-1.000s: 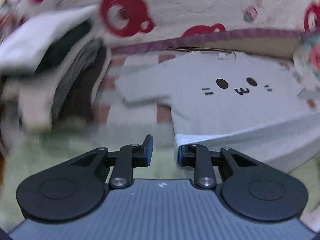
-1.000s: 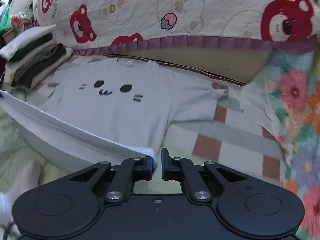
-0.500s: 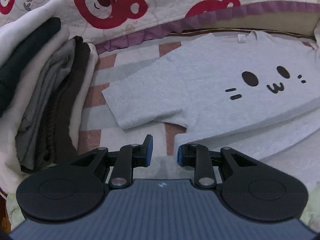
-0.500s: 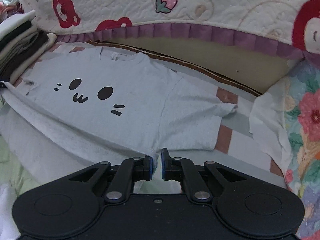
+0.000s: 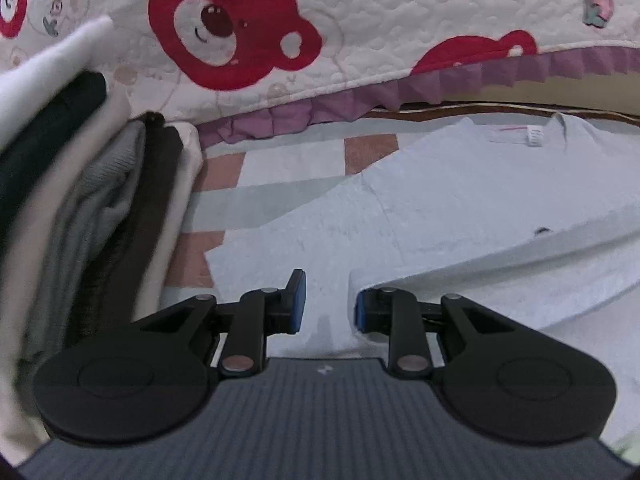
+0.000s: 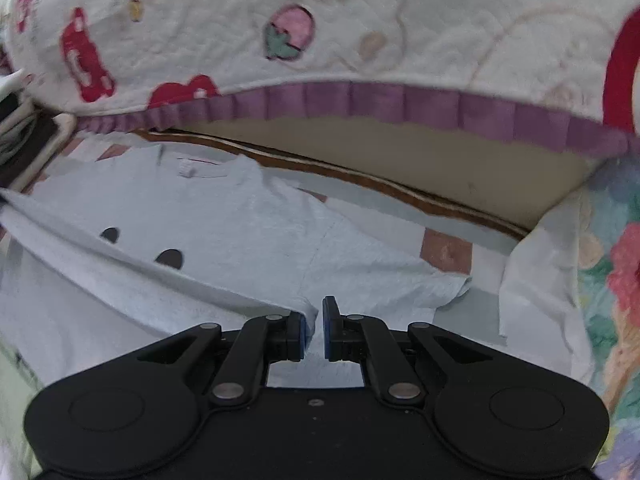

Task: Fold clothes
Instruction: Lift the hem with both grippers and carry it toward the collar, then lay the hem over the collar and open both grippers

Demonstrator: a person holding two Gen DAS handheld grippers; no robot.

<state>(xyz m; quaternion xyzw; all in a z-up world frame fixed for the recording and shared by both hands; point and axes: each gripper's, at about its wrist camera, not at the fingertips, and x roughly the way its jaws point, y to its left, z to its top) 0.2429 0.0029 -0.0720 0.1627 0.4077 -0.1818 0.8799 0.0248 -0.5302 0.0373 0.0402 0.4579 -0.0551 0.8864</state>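
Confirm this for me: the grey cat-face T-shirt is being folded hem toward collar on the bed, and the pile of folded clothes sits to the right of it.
One thing is wrong: the pile of folded clothes sits to the left of the T-shirt, not the right. The left wrist view shows it, beside the shirt's left sleeve. The rest stands: the hem is raised toward the collar.
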